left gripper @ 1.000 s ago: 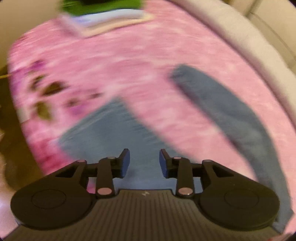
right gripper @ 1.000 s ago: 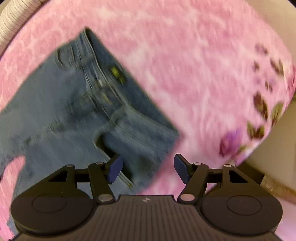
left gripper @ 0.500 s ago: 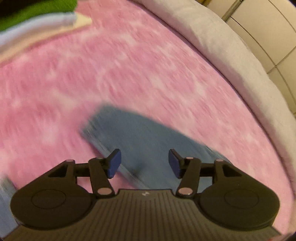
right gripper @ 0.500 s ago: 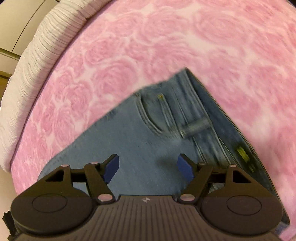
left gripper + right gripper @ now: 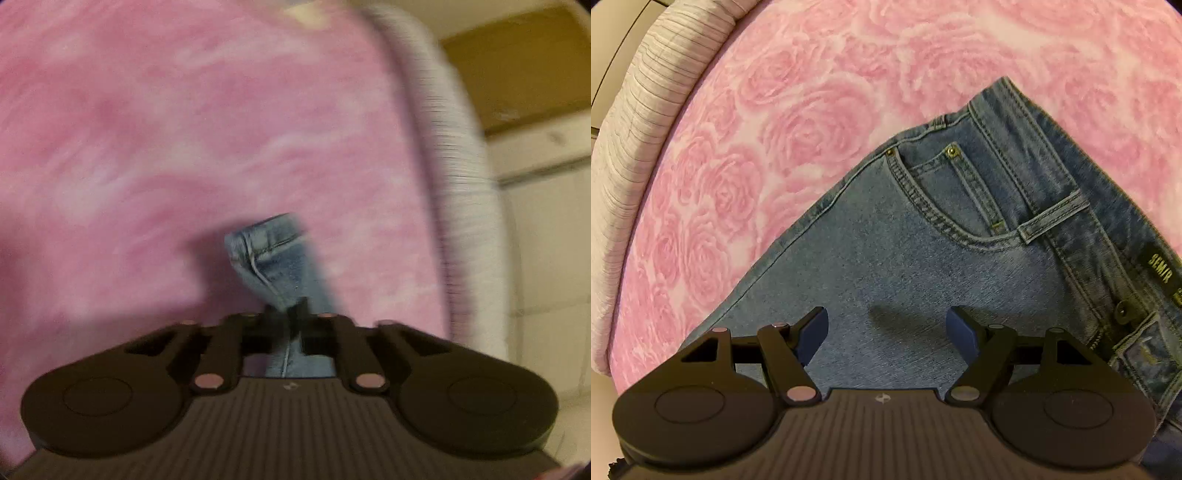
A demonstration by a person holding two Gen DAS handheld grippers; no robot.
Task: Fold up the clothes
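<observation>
— Down below? A bed (image 5: 820,110), soft and fuzzy, covered in a pink blanket (image 5: 1052,48) with big roses all over.

— And around the edge? A pale grey pillow (image 5: 635,122) with thin lines, along the side of the bed. Past it, in the left view, light cupboard doors (image 5: 546,236) and a brown wall, all blurry.

— On the blanket? Blue jeans (image 5: 923,258), lying flat at the top part. Thick cloth, neat stitching, a curved front pocket (image 5: 945,199) with a small one inside, tiny metal studs, a belt loop (image 5: 1052,218), and a dark label (image 5: 1160,266) with yellow letters.

— Right hand-held gripper (image 5: 886,328)? Wide open, blue pads (image 5: 812,332) apart, holding nothing. Low over the flat denim just under the pocket; touching or not, cannot tell.

— Left hand-held gripper (image 5: 286,314)? Squeezed tight on the leg end (image 5: 273,258) of the jeans. Hem sticking up past the fingers, folded seam showing, lifted off the pink blanket. More denim hanging down behind the fingers.
</observation>
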